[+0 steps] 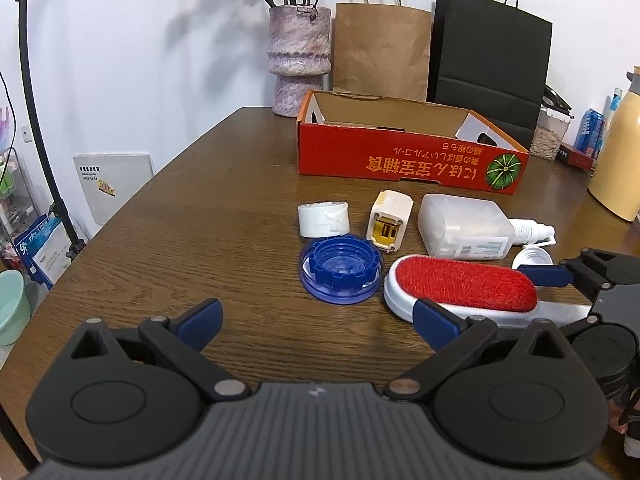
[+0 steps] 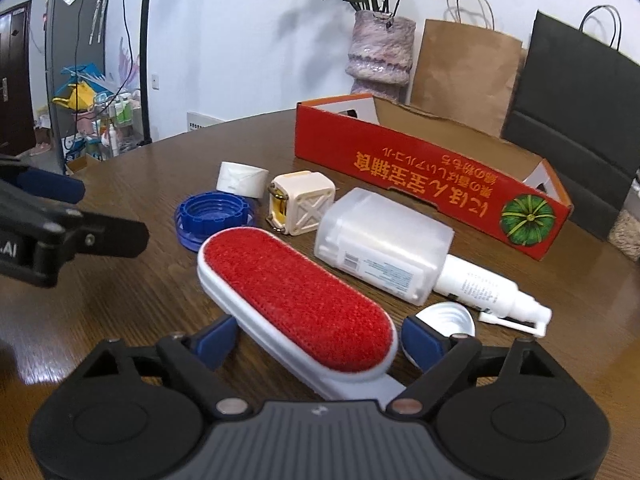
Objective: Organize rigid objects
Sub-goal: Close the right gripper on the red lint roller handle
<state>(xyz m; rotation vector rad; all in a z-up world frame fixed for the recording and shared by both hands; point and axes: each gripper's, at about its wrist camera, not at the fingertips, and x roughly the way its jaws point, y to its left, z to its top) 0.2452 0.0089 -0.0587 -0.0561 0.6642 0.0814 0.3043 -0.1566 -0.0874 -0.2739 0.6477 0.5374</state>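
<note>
The lint brush (image 2: 296, 300) lies flat on the counter (image 2: 140, 312) between the fingers of the right tool (image 2: 316, 340); it looks light and stiff, its white plastic sides offering firmer hold than the fuzzy red pad. That tool stands wide, pads flanking the brush, not yet pressing. The left tool (image 1: 320, 322) hangs released and empty, with the brush just to its right.

- White wall (image 1: 160, 60) behind a dark wood-grain counter (image 1: 200, 208).
- Mottled purple vase (image 1: 298, 60) of dried flowers stands beside a brown paper bag (image 1: 380, 52) and black paper bag (image 1: 492, 60).
- Dark door (image 2: 12, 80) and cluttered shelves (image 2: 108, 128) at far left.
</note>
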